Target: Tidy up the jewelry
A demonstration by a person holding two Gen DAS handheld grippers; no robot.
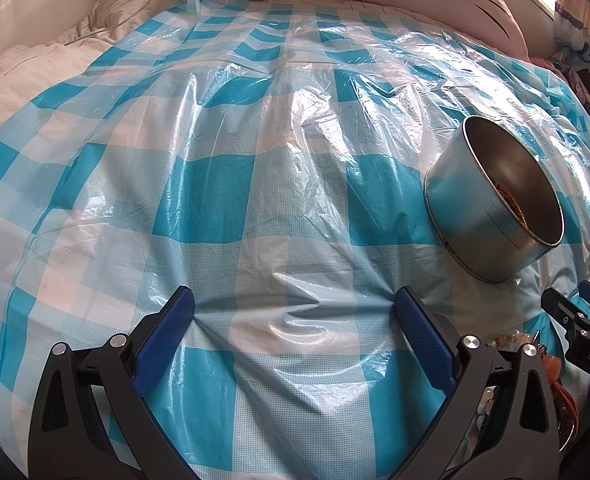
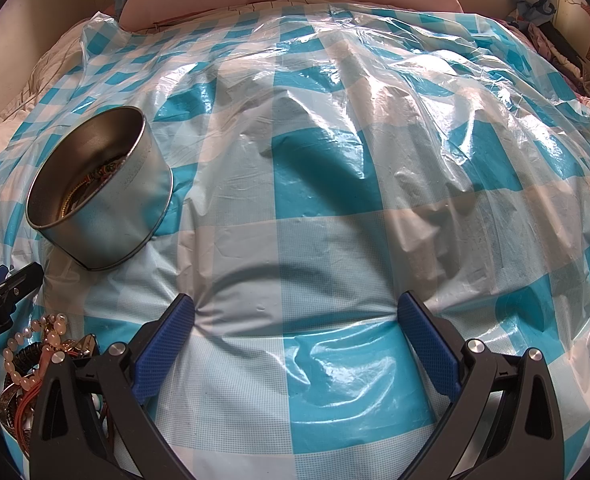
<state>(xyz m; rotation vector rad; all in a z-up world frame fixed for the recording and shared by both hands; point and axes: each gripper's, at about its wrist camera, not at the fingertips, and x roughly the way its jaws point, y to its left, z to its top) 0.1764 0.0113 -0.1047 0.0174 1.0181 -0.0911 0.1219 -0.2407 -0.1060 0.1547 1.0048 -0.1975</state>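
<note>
Both the left gripper [image 1: 294, 306] and the right gripper [image 2: 295, 312] rest on the bed's checked plastic sheet [image 2: 315, 184] with fingers wide and empty. The tin [image 2: 95, 196], at ten o'clock in the right view, already holds some jewelry. Loose beads [image 2: 35, 336] lie at eight o'clock; picking them up looks like the next step, calling for a reach left and a gentle pinch.
</note>
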